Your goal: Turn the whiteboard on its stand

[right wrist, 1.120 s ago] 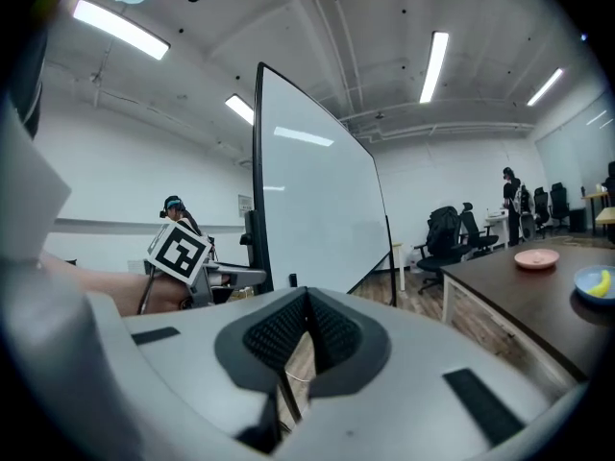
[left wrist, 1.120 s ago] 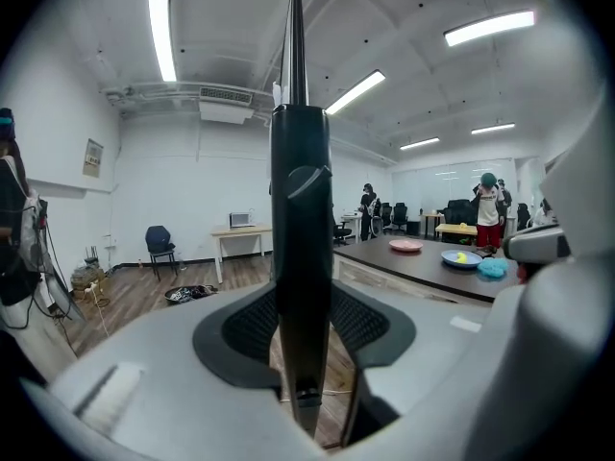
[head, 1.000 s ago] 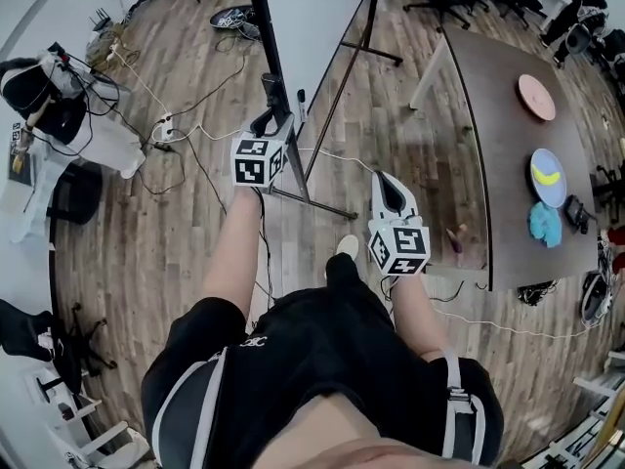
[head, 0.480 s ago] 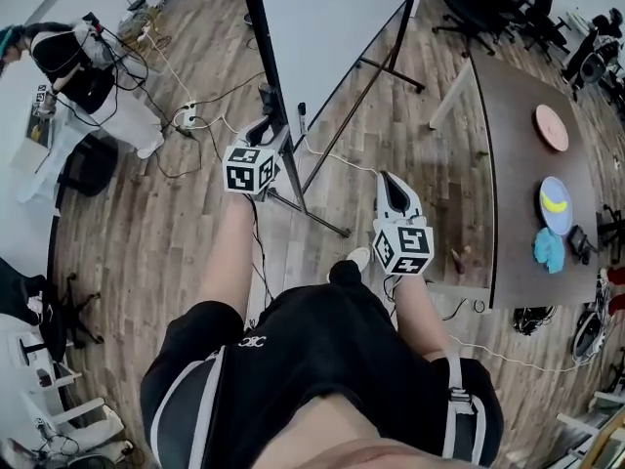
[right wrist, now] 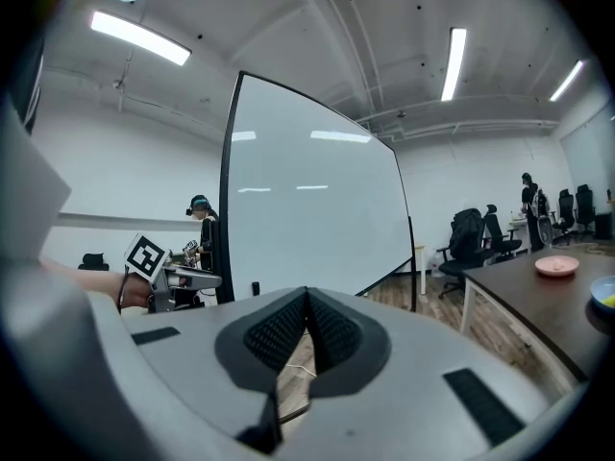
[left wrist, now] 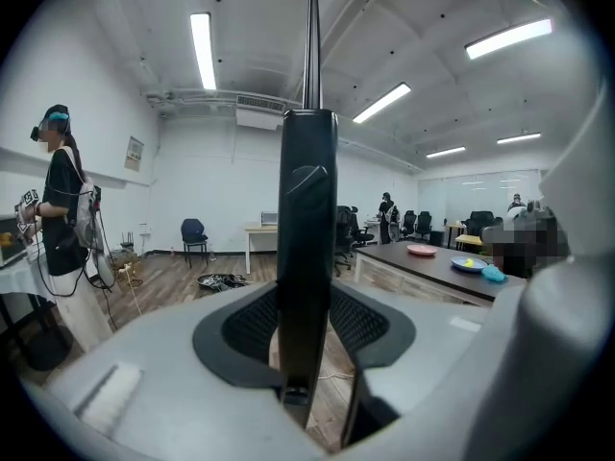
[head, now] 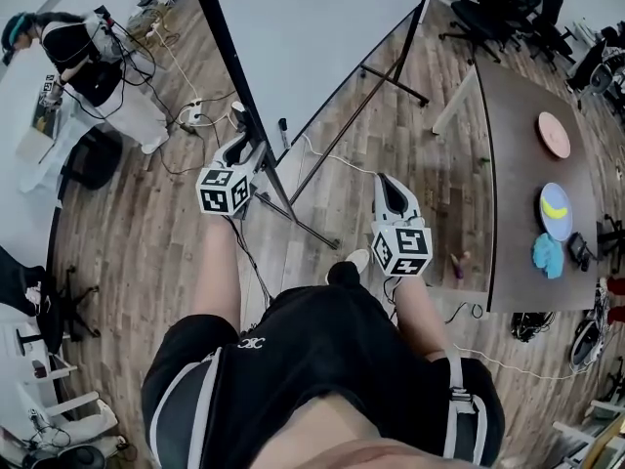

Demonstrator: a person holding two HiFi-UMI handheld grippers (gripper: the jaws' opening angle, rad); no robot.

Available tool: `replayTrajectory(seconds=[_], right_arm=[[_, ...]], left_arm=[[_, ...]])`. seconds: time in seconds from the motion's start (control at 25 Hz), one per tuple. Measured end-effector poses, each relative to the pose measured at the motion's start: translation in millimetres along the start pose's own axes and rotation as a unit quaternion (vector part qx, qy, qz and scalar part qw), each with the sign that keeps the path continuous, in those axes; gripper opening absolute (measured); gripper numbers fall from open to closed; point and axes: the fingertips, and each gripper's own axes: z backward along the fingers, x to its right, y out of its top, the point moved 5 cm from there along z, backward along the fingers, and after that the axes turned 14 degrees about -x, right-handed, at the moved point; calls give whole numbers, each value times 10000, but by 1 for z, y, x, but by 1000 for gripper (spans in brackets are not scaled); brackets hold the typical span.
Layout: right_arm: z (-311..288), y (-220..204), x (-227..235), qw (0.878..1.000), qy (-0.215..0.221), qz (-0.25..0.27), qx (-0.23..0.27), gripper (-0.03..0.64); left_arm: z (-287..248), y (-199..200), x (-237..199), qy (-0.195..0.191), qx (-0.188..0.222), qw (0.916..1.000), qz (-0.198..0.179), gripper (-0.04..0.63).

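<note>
The whiteboard [head: 322,37] stands ahead of me on its black stand [head: 327,145]. Its white face fills the top of the head view and the middle of the right gripper view [right wrist: 307,200]. My left gripper [head: 237,150] is shut on the board's black side frame [head: 225,62]. In the left gripper view that frame [left wrist: 307,209] runs upright between the pads, which press on it. My right gripper [head: 391,191] hovers lower right of the board, apart from it. It is shut with nothing in it, its tips meeting [right wrist: 307,301].
A dark table [head: 513,193] with plates stands to the right, with office chairs [head: 498,8] behind it. Cables and a power strip [head: 195,115] lie on the wood floor to the left. A person [head: 78,47] stands at the far left. The stand's foot bar [head: 298,221] runs near my shoe [head: 356,259].
My left gripper has moved left with the board's frame edge in it. The board has swung so that more of its face shows. The right gripper has barely shifted.
</note>
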Motion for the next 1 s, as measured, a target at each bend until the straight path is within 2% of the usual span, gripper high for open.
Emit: replayTrajectory(seconds=[0.24,0.4,0.72,0.8,0.92,1.0], right_arm=[[12,-10,0,9999,-79,-122,-34,6],[13,-20,-8,9999,59,-123,-106,6],[10,-13,-38,9997,260,7,-10,6],[9,-16,-42,9996,290,12,-49,6],[5,-13,-51,9994,330,67,-38,6],[4,-9,-56,9993,352,115,3,6]], left_arm=[[27,-12,-6,109,19,9999,73,173],[37,-22,-1,161,66,9998,140,172],[67,-40,-7,363,142,9986,351,169],[73,-47,-6,558,279,9972,407,170],[86,-63,1,1066,459,9923,421,153],[97,-73,9,1234,610,9894,472,144]])
